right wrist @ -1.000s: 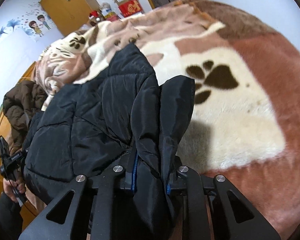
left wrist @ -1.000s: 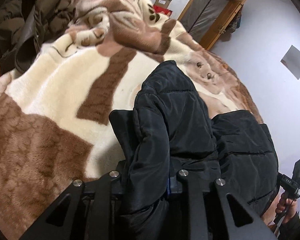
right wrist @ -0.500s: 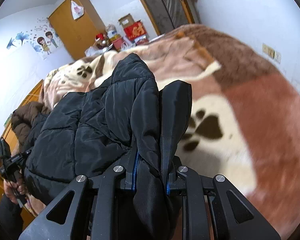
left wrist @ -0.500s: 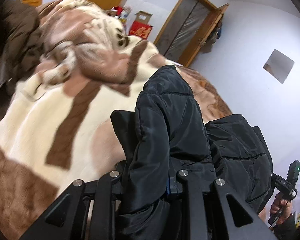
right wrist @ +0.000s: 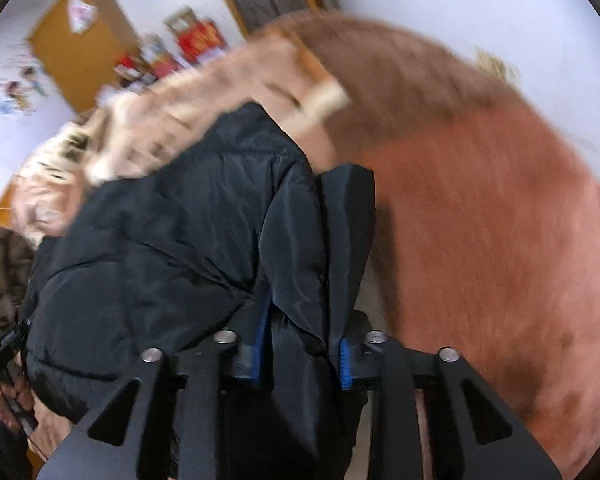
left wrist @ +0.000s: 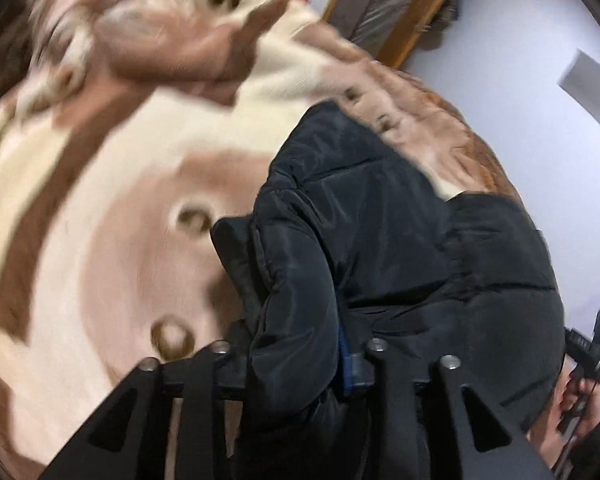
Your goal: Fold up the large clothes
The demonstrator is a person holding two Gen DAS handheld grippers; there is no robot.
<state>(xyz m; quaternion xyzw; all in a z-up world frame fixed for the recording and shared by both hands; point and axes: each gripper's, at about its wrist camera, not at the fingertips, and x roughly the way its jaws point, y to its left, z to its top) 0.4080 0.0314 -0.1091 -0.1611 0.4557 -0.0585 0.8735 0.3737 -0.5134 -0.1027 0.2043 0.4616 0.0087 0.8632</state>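
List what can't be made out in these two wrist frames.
- Left wrist: blanket pattern smeared by motion blur.
- Left gripper: jaws buried in black jacket.
- Right gripper: jaws wrapped in jacket folds.
- Right wrist: boxes by the wardrobe blurred.

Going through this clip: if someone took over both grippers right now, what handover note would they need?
Left gripper: jaws shut on a bunched edge of the black puffer jacket.
Right gripper: jaws shut on another edge of the same jacket.
Jacket hangs lifted between both, over the brown and cream blanket on the bed.
Done: both edges gripped and raised.
Left: lay it down, complete the fold, release. Views are motion-blurred, so fold progress is unclear.
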